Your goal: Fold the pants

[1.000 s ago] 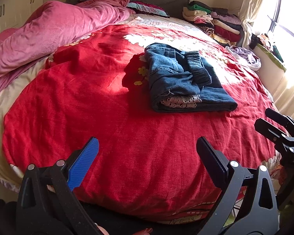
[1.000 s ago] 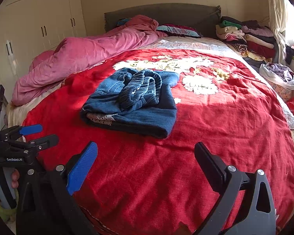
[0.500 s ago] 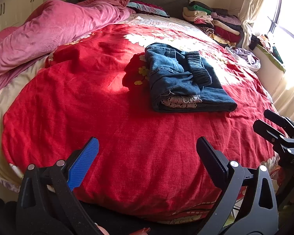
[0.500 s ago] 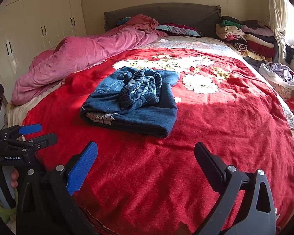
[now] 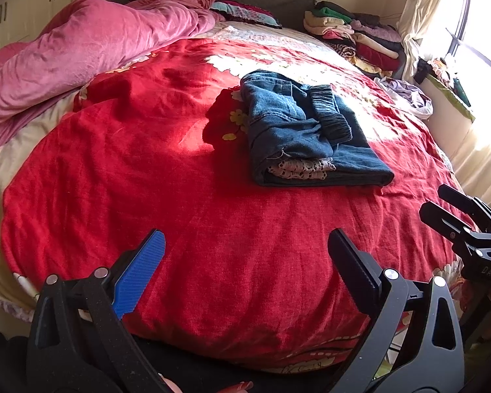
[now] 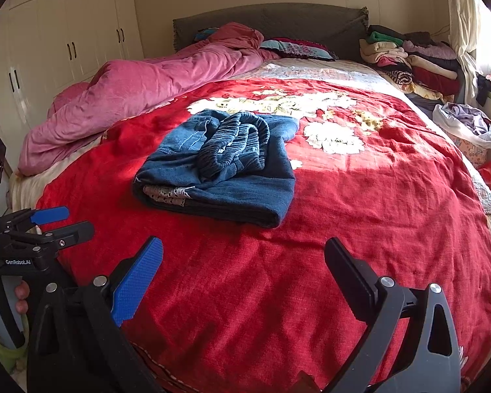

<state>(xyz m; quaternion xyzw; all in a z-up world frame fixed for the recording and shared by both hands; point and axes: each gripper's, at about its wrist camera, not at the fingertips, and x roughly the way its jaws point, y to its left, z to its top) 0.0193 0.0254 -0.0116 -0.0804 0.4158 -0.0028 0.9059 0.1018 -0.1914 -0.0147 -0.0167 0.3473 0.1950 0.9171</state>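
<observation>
Blue denim pants lie folded into a compact bundle on the red blanket, the ribbed waistband on top and a lace trim showing at the near edge. The right wrist view shows the same pants in the bed's middle. My left gripper hangs open over the bed's near edge, well short of the pants, with nothing between its fingers. My right gripper is open too, empty and just as far back. Each gripper appears in the other's view: the right gripper and the left gripper.
A pink duvet is heaped along the bed's left side. Stacked folded clothes sit at the far right corner by the headboard. A bag of laundry is beside the bed on the right. White wardrobes line the left wall.
Almost nothing has changed; both grippers stay open and drift very slightly, and the pants lie still.
</observation>
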